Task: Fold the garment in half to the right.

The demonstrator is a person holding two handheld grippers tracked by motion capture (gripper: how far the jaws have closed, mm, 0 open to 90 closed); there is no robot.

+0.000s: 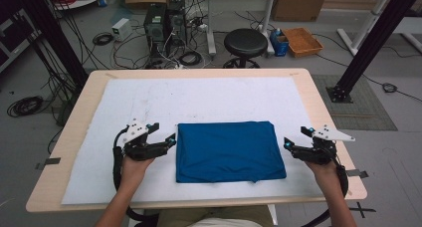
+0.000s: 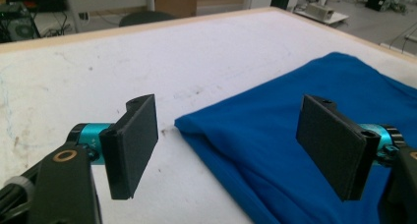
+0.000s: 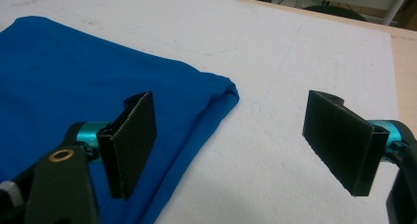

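A folded blue cloth point(image 1: 229, 150) lies flat in a rectangle on the white mat point(image 1: 199, 102) near the table's front. My left gripper point(image 1: 165, 134) is open just off the cloth's left edge, a hand holding it. In the left gripper view the cloth's near left corner point(image 2: 295, 130) lies between and beyond the jaws of that gripper point(image 2: 236, 150). My right gripper point(image 1: 297, 137) is open beside the cloth's right edge. In the right gripper view the cloth's corner point(image 3: 98, 81) sits by the left jaw of this gripper point(image 3: 236, 145), with bare mat under the right jaw.
The wooden table point(image 1: 318, 102) has the mat over most of it. Beyond it on the floor stand a black stool point(image 1: 245, 43), computer towers point(image 1: 161, 23), cables and an orange tray point(image 1: 302, 40). Black frame posts point(image 1: 370, 43) rise at both sides.
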